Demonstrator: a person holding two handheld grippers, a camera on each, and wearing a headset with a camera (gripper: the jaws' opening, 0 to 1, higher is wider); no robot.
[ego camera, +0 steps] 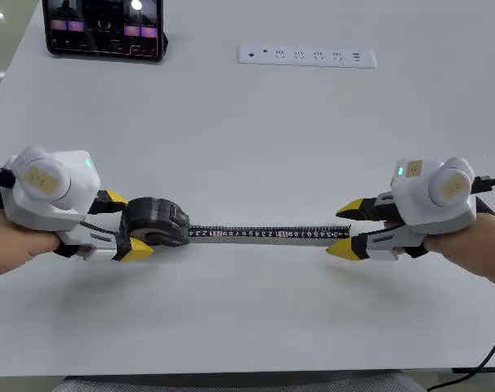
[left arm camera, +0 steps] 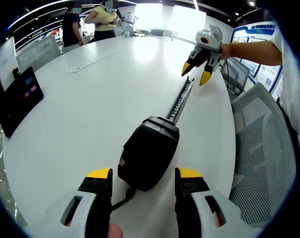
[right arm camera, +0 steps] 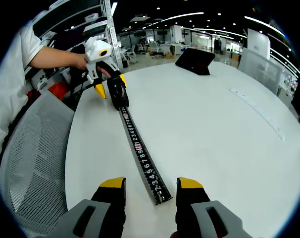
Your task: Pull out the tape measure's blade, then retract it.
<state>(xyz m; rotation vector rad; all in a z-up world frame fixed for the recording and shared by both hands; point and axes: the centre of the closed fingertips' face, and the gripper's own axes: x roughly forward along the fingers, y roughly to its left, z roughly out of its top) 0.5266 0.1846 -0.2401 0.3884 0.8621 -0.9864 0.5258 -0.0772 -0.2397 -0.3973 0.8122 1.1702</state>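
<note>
Broadly, the white desk (ego camera: 256, 122) takes up most of the head view. Its near edge runs along the bottom of the frame and its left edge slants up to the upper left corner. A wide bare stretch lies across the middle of the frame, above the work, and a narrower bare strip lies below it, toward the near edge. A mesh chair (left arm camera: 261, 148) sits beyond the desk edge at the right of the left claw view.

The blade (ego camera: 264, 233) is drawn out, and its long axis lies level across the lower middle of the head view, parallel to the near edge, with the numbers facing up. It runs low along the desk; I cannot tell whether it touches the surface. Its free end points to the right of the frame and its root enters the black tape measure (ego camera: 153, 222) at lower left.

The left claw (ego camera: 127, 223) pinches the tape measure from both sides at its rear, with the yellow tips against the body. The right claw (ego camera: 344, 229) is spread, and the blade's end lies between its jaws, apart from both.

A dark tablet (ego camera: 104, 28) stands in the upper left of the frame, and a white power strip (ego camera: 306, 55) lies at upper centre, both well apart from the tape measure.
</note>
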